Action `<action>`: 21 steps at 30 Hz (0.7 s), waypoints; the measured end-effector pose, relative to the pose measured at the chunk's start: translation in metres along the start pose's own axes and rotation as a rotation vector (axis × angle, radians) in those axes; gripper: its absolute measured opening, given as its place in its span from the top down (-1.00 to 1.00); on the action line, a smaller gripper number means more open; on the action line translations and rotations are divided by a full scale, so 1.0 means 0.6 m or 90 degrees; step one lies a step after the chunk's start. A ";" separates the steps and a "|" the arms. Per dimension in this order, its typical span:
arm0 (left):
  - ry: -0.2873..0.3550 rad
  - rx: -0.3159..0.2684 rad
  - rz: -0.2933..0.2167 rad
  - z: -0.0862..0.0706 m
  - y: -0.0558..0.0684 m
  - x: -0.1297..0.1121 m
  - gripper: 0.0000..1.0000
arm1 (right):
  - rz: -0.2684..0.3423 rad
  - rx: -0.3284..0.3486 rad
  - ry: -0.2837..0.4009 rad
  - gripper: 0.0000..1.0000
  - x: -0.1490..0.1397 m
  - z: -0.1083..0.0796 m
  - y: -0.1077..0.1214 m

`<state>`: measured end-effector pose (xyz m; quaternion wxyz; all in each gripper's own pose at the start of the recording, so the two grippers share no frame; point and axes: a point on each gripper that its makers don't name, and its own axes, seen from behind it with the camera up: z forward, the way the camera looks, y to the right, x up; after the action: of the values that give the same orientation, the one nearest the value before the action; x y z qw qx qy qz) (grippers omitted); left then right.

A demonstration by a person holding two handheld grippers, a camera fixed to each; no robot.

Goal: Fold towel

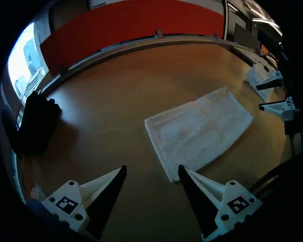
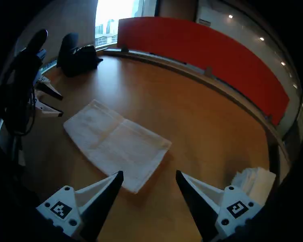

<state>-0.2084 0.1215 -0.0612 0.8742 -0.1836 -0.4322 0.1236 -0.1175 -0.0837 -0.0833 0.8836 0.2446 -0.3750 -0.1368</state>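
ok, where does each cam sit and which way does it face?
Left gripper view: on the left hand-held gripper, looking down across the table at the towel; own open fingers at bottom, right hand-held gripper far right.
Right gripper view: on the right hand-held gripper, facing the towel from its other end; own open fingers at bottom, left hand-held gripper far left.
Shared: towel, table, red panel, black bag.

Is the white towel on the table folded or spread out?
Folded, it seems: the white towel lies flat on the wooden table, its near edge layered, a crease across it. Fold count: cannot tell.
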 end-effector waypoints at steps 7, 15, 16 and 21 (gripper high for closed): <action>0.005 0.003 -0.012 -0.012 0.002 -0.010 -0.89 | 0.004 -0.004 0.001 -1.00 -0.007 -0.015 -0.003; 0.012 0.019 -0.033 -0.031 -0.007 -0.018 -0.88 | -0.010 0.007 0.001 -1.00 -0.007 -0.016 -0.008; 0.012 0.022 -0.038 -0.034 -0.008 -0.020 -0.88 | -0.013 0.010 0.000 -1.00 -0.007 -0.014 -0.009; 0.015 0.035 -0.063 -0.051 -0.014 -0.034 -0.89 | -0.032 0.023 -0.003 -1.00 -0.005 -0.008 -0.014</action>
<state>-0.1956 0.0997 -0.0894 0.8890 -0.1396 -0.4269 0.0895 -0.1163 -0.0880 -0.0926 0.8745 0.2693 -0.3735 -0.1525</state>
